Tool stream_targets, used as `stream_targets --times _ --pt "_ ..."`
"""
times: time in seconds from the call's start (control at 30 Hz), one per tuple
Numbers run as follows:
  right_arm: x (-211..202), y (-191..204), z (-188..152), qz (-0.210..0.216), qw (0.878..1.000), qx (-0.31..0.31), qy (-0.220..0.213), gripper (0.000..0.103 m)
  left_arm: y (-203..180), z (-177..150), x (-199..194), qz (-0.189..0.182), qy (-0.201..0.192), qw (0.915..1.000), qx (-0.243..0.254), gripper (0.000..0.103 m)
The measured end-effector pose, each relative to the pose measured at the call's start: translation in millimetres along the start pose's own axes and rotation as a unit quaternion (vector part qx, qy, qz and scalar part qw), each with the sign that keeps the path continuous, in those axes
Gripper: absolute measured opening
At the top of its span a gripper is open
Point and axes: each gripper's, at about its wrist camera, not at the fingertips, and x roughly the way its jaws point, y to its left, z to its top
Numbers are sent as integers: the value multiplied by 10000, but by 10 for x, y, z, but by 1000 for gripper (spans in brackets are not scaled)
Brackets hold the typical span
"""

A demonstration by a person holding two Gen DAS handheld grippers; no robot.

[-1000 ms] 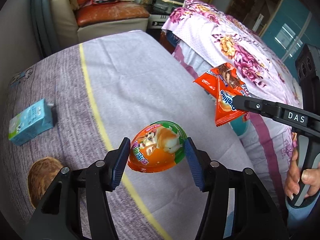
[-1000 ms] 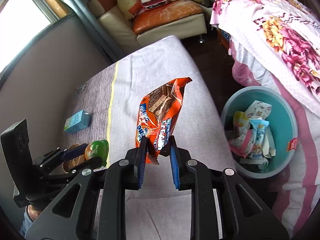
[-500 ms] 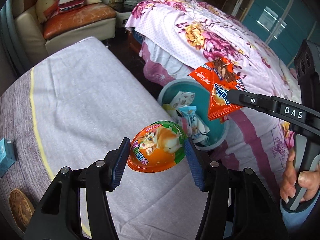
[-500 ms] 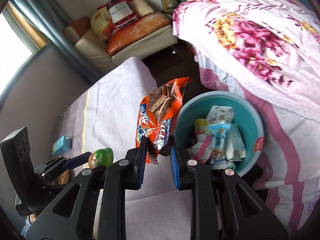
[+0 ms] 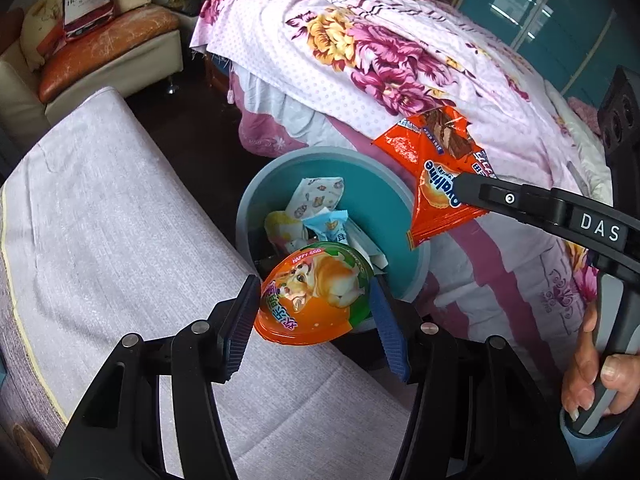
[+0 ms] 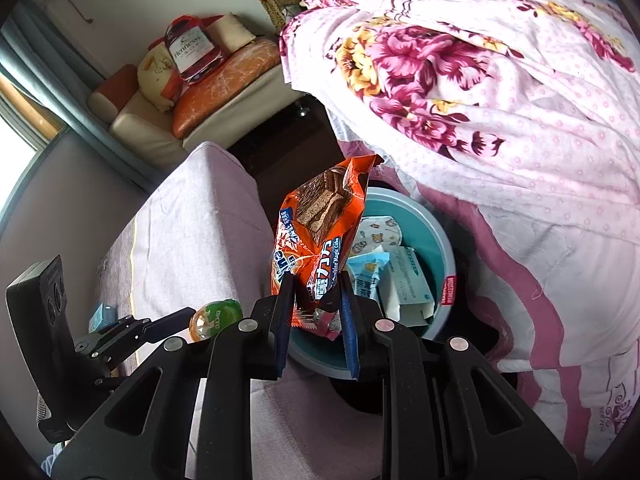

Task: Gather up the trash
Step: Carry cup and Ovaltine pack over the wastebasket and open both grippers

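My left gripper is shut on an orange and green plastic egg printed with a dog, held in the air at the near rim of a teal bin. My right gripper is shut on the lower edge of an orange snack wrapper, which hangs over the same teal bin. In the left wrist view the snack wrapper and right gripper arm sit above the bin's right rim. The egg and the left gripper show low left in the right wrist view. Several crumpled wrappers lie in the bin.
A table under a lilac cloth lies left of the bin. A bed with a floral cover stands behind and to the right. A sofa is at the back. A blue carton rests on the table. A person's hand grips the right handle.
Both grippers have swung from over the table toward the bin, each still holding its item. The bin is now right below and ahead; the blue carton has left the left wrist view.
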Motion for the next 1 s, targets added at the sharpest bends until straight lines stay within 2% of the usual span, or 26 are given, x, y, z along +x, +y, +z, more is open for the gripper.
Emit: stream_targets --times 0.73,0.77,0.87,1.0 --pt "157 -198 119 -251 9995 108 136 21 -104 211 469 -85 249 9997 -32 59" --pt "163 -201 120 -262 9995 112 142 21 -102 214 478 -88 258 9996 -46 60" --pt "186 -209 119 -278 9994 128 179 21 -78 200 482 -41 227 9997 -89 78" --pt "232 -187 120 -272 9993 110 222 21 -3 190 462 -58 202 9996 -209 79"
